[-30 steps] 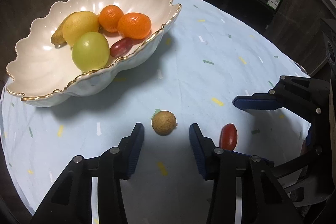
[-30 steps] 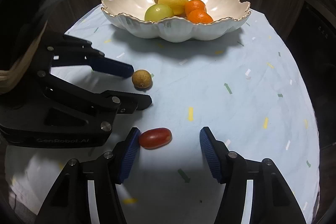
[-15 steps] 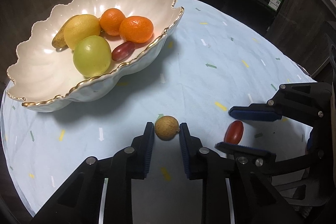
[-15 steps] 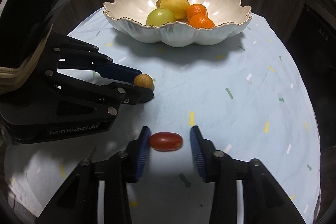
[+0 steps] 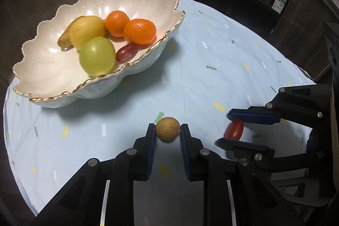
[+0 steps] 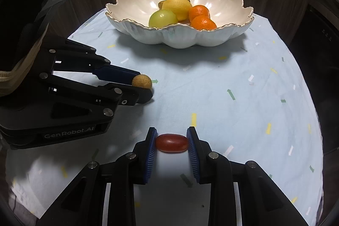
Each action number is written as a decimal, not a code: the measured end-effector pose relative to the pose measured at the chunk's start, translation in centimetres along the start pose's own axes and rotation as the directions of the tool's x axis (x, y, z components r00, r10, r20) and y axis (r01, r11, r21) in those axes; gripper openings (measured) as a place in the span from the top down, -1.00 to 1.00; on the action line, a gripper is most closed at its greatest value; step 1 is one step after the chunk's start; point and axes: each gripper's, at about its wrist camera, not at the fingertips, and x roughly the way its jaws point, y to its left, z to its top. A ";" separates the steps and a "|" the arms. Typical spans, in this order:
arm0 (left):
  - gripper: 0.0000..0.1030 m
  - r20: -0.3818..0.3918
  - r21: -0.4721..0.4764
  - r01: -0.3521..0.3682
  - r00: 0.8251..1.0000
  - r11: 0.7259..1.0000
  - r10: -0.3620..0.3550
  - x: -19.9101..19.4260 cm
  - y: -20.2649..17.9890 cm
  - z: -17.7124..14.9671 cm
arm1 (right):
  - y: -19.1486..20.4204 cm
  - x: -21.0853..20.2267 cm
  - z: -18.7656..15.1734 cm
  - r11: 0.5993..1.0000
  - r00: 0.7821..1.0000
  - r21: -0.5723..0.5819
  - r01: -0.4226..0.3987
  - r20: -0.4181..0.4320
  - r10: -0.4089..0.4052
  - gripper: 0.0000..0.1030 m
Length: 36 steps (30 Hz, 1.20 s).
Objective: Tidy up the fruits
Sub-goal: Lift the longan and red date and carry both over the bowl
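From the left: my left gripper (image 5: 167,133) clamps one brown longan (image 5: 167,129) nearer than the shell bowl (image 5: 53,69), which holds six fruits: two oranges (image 5: 139,31), one lemon (image 5: 86,31). Right of it, my right gripper (image 6: 171,142) clamps one red tomato (image 6: 171,142).

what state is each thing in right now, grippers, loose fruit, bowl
left gripper: shut on the brown round fruit
right gripper: shut on the red oval fruit
brown round fruit: pinched between the pads, low over the tablecloth
red oval fruit: gripped end to end, lying sideways
bowl: upright on the tablecloth, holding fruit
green fruit: resting in the bowl
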 end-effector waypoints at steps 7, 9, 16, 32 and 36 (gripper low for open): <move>0.55 0.010 0.002 -0.023 1.000 1.000 0.023 -1.3 -0.5 0.1 | 0.0 -0.6 -0.1 1.000 1.000 0.000 0.000 0.023 0.000 0.41; 0.55 0.013 0.004 -0.029 0.999 1.000 0.029 -1.7 -0.7 0.2 | 0.0 -0.9 -0.1 1.000 0.999 0.000 -0.001 0.032 0.001 0.41; 0.55 0.024 0.011 -0.054 0.998 0.999 0.053 -3.3 -1.6 0.3 | -0.1 -2.6 0.0 1.000 0.997 0.002 -0.006 0.075 0.006 0.41; 0.55 0.051 -0.005 -0.101 0.994 0.995 0.101 -6.7 -2.8 0.7 | -0.5 -5.3 1.2 1.000 0.987 0.006 -0.016 0.157 0.015 0.41; 0.55 0.063 -0.024 -0.110 0.992 0.994 0.111 -7.3 -2.8 0.9 | -0.6 -5.7 1.5 1.000 0.985 0.005 -0.015 0.170 0.014 0.41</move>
